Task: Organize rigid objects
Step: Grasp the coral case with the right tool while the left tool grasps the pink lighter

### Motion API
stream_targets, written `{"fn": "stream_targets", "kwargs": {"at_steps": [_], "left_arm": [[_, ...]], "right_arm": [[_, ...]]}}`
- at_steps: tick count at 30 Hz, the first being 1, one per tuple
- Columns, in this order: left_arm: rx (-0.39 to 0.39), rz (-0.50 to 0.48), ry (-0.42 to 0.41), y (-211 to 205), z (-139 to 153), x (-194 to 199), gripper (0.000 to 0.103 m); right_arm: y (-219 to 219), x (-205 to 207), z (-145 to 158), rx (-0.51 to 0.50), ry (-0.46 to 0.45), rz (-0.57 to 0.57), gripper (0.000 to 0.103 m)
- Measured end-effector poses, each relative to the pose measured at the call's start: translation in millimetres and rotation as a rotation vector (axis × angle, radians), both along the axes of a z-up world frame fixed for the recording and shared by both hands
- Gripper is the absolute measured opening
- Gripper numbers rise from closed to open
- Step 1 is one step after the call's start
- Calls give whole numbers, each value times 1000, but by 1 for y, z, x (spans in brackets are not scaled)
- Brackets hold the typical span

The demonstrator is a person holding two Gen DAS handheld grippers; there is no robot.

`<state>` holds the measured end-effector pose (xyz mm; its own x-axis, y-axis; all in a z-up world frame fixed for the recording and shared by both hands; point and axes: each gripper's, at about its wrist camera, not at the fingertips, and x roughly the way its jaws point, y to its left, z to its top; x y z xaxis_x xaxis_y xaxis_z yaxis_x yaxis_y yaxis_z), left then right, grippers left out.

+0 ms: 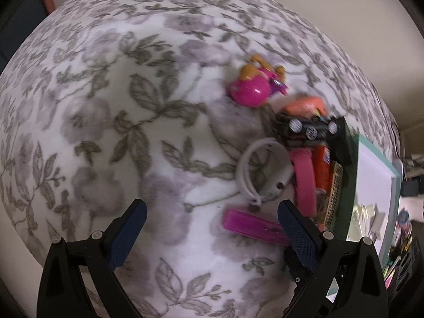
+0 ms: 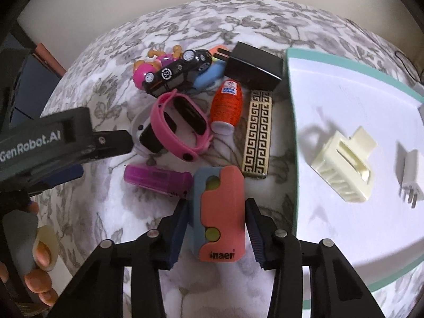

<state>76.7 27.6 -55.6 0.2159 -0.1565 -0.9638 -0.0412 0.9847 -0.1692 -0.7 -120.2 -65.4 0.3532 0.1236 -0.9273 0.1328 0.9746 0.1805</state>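
Observation:
My right gripper is shut on a coral and grey-blue case, its pads pressing both sides. A heap lies beyond it: magenta lighter, pink watch, white watch, orange bottle, patterned lighter, black toy car, black charger. A cream hair claw and a white plug lie on the white tray. My left gripper is open and empty, over the cloth left of the magenta lighter and white watch.
The floral cloth covers the table. A pink toy lies at the far side of the heap. The tray's teal edge shows at the right, with clutter past the table edge. The left gripper's body reaches in from the left.

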Motion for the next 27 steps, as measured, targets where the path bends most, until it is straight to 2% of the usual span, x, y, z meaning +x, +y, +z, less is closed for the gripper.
{"fn": "stream_targets", "kwargs": {"at_steps": [6, 11, 17, 23, 27], "left_arm": [[15, -78, 16, -28, -6, -1, 99], [-7, -110, 24, -42, -12, 4, 99], [-28, -87, 18, -42, -14, 11, 99], [-43, -99, 19, -35, -13, 6, 99], [2, -182, 14, -47, -13, 0, 99]], "right_arm": [[-8, -6, 4, 25, 2, -18, 45], [-16, -10, 11, 57, -6, -51, 45], [-26, -20, 35, 66, -66, -78, 45], [-39, -28, 57, -37, -117, -116, 45], [-50, -29, 64, -91, -141, -152, 45]]}}
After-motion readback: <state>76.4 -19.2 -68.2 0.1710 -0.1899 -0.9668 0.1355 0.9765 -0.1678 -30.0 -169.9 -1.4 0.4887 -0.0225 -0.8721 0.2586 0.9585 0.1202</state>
